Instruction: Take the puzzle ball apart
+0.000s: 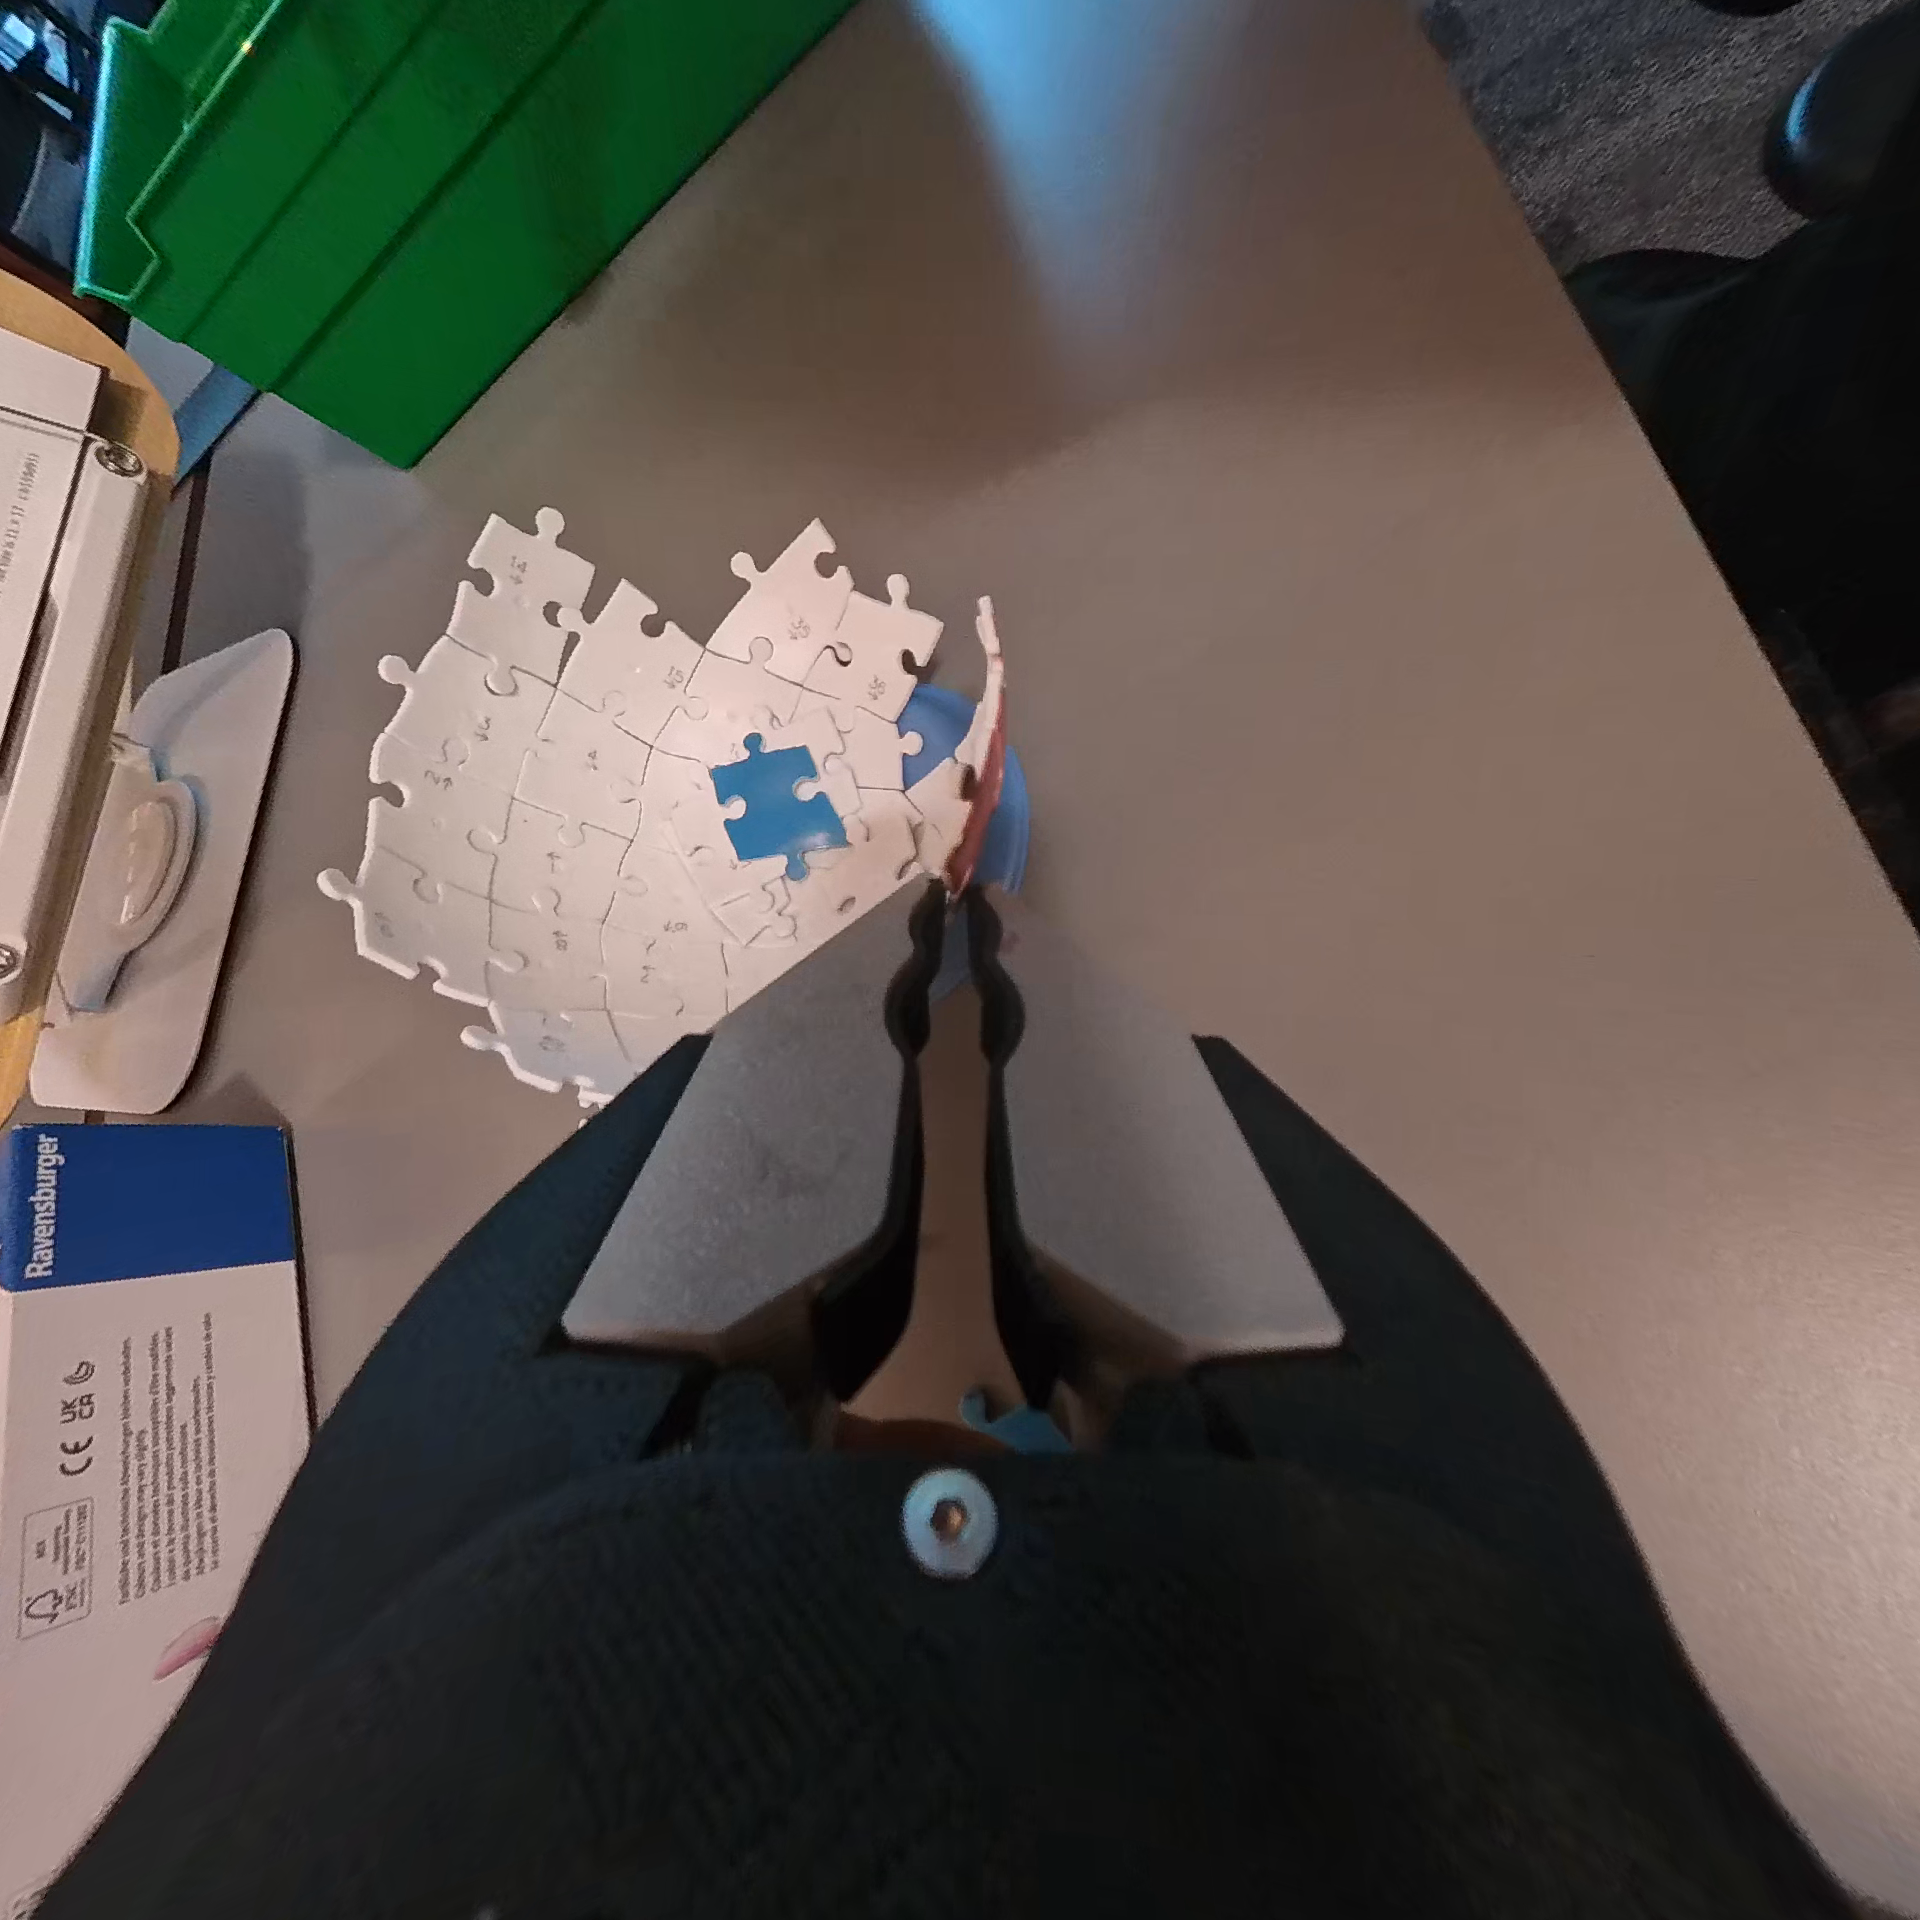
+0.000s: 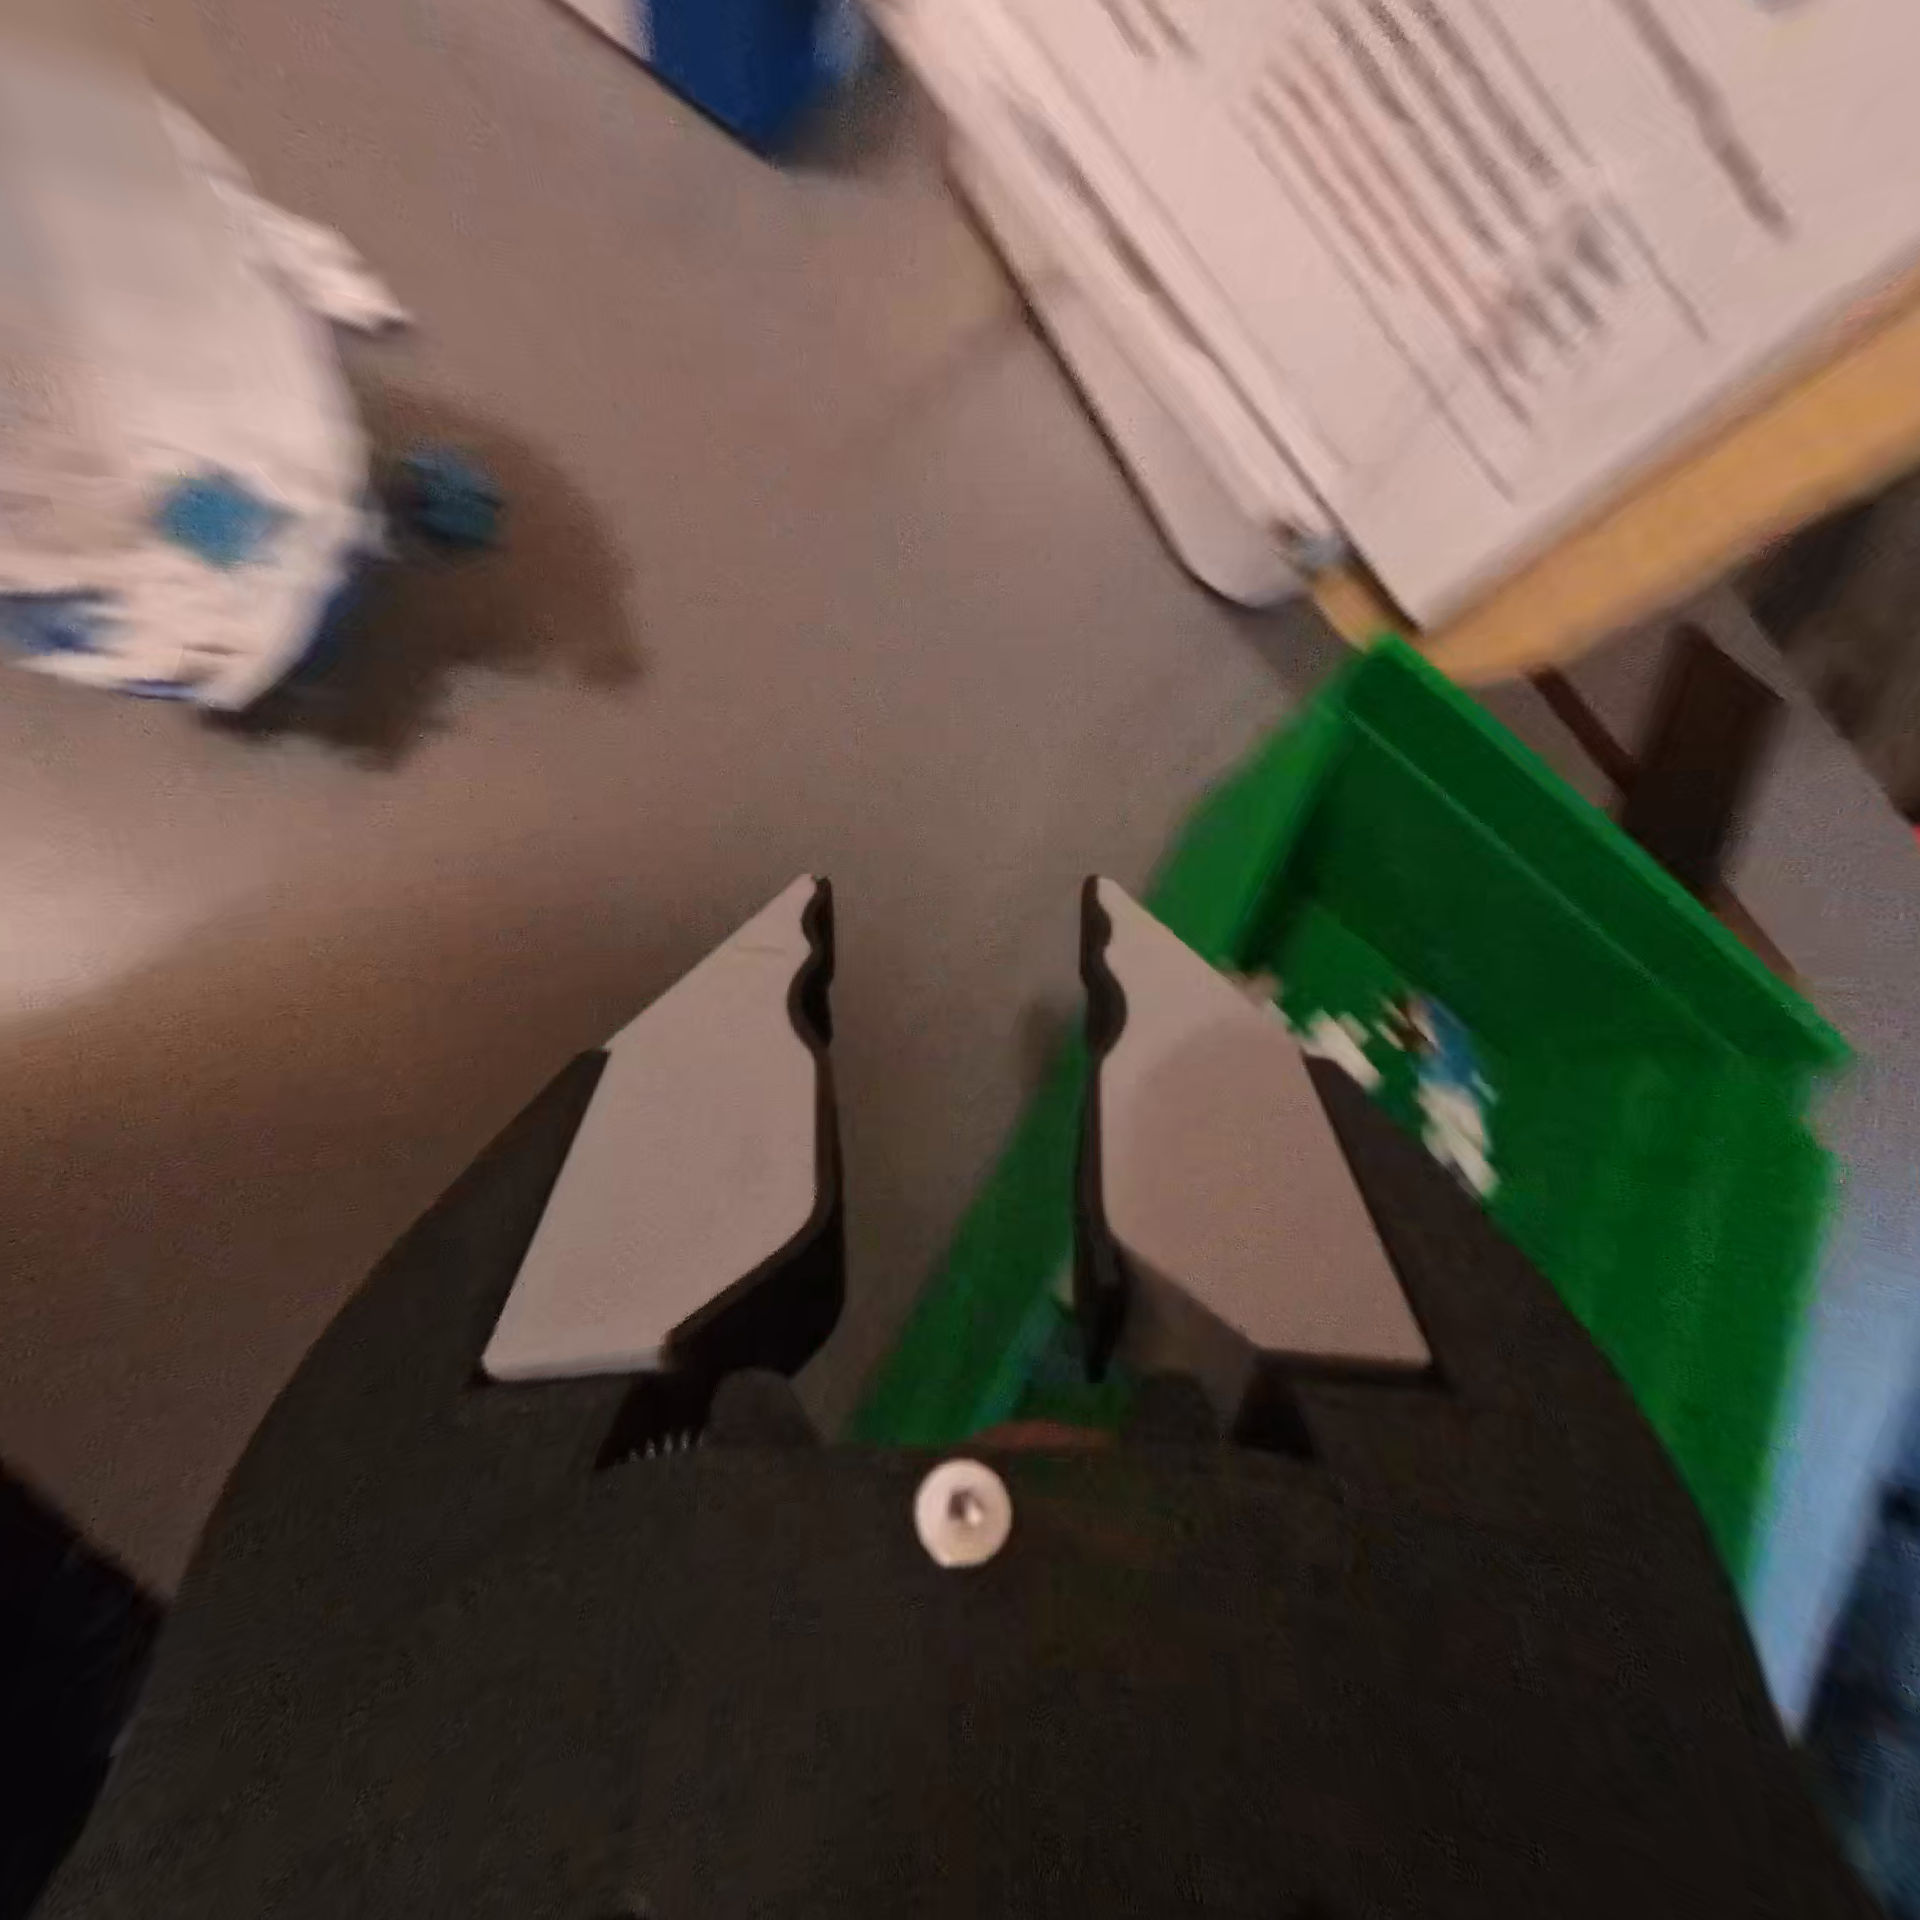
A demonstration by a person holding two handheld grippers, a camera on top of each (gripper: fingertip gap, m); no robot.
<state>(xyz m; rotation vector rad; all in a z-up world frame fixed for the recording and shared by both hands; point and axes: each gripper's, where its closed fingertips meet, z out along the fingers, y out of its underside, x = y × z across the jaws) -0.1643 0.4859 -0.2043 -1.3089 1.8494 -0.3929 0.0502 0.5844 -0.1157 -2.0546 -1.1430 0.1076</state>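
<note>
The left gripper (image 1: 954, 902) is clenched: its two black fingers (image 1: 916, 966) pinch the near edge of a curved puzzle shell (image 1: 582, 810), at the spot where the shell's red printed outer side shows. The shell is one piece of joined white puzzle parts, seen from its inner side, with a single blue puzzle piece (image 1: 777, 808) set in it. Just behind the fingertips one blue round stand (image 1: 1013, 821) sits against the shell on the beige table (image 1: 1299, 623).

The right gripper (image 2: 956, 904) is released: its jaws stand clearly apart with only bare table between them, and nothing touches its fingers (image 2: 821, 966). Just right of it lies one green bin (image 2: 1538, 987); some white and blue bits are inside, too blurred to count.

At the near left of the left view lies one blue-and-white box (image 1: 145, 1351). Farther on the left is one white card tray (image 1: 177, 852), then white boxes on a wooden board (image 1: 62, 499). The green bin is far left there.
</note>
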